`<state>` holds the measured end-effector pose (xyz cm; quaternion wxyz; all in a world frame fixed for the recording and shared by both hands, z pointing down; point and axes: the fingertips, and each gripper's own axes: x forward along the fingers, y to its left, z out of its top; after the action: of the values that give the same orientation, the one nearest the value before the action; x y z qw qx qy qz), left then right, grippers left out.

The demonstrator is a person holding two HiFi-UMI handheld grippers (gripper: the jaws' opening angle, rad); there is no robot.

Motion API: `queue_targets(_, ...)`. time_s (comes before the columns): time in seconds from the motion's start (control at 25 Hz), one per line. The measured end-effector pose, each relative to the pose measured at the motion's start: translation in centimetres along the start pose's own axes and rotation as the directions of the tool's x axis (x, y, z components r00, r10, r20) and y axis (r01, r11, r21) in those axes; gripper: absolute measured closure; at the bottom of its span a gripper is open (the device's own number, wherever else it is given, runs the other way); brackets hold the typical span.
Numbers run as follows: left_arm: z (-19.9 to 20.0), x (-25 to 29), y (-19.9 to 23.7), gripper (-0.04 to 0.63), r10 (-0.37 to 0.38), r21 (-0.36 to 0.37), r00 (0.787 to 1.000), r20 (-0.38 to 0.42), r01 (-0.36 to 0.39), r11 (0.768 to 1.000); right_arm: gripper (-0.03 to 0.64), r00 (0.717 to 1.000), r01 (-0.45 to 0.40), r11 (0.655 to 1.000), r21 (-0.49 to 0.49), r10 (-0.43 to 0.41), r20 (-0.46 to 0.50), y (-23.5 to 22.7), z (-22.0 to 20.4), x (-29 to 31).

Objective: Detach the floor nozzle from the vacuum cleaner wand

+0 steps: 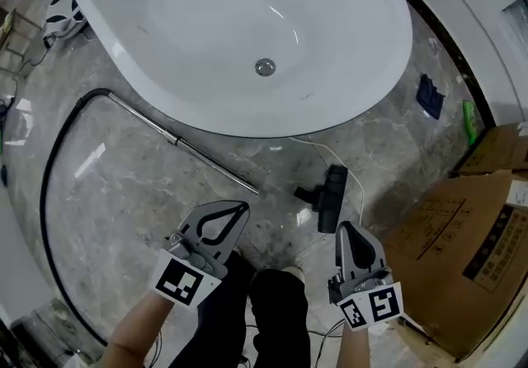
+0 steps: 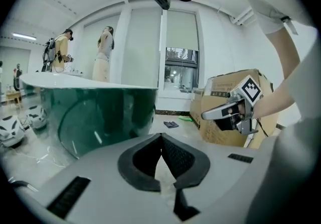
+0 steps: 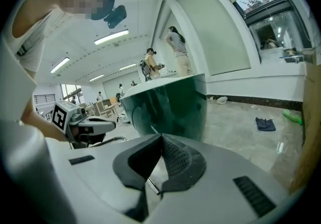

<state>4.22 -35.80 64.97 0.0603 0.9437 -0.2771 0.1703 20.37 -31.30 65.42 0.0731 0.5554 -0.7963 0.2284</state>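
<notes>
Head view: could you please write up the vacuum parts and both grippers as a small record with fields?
wand: metal wand lying flat on the marble floor beside the bathtub
hose: black hose joined to the wand's far end, curving off to the left
nozzle: black floor nozzle on the floor, apart from the wand's near end
task state: nozzle already detached
left gripper: shut, holding nothing
right gripper: shut, holding nothing, above the floor near the nozzle

Staged bathroom, freestanding bathtub (image 1: 355, 69), marble floor (image 1: 124, 185)
</notes>
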Motion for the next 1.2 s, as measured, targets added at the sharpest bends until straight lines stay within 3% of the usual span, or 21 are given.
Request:
queue_targets(0.2,0.9,-3.8,-1.6,0.584,0.022,-0.054,0.995,-0.1,-0.028,0.998,0.601,1.0,0.004,0.999,0.038,-0.004,0.009,3.7,3.2,-0.2)
queue_targets(0.4,3.5,-6.1,-3.4,0.584,0.008,-0.041,0.996,-0.091,-0.012,0.999,0.603,1.0,-0.019,0.997,0.081,0.018,0.006,7.6,4.8,-1.4)
queue_targets(0.6,2.7,-6.2,-2.6,0.584,0.049,-0.119,0.994,-0.096,-0.06,0.991,0.603,0.999,0.035,0.999,0.041,-0.034,-0.029,7.9,4.1,-1.5)
queue_targets(0.76,1.7,-6.2,-2.3,0.584,0.091,-0.183,0.988,-0.128,-0.113,0.977,0.603,0.999,0.032,0.999,0.02,-0.032,-0.031,7.6,4.4,-1.3)
queue_targets(1.2,4.2,-6.1,-3.1,0.584,0.077,-0.14,0.989,-0.124,-0.094,0.986,0.603,0.999,0.031,0.999,0.025,-0.031,0.005,7.6,7.5,-2.5)
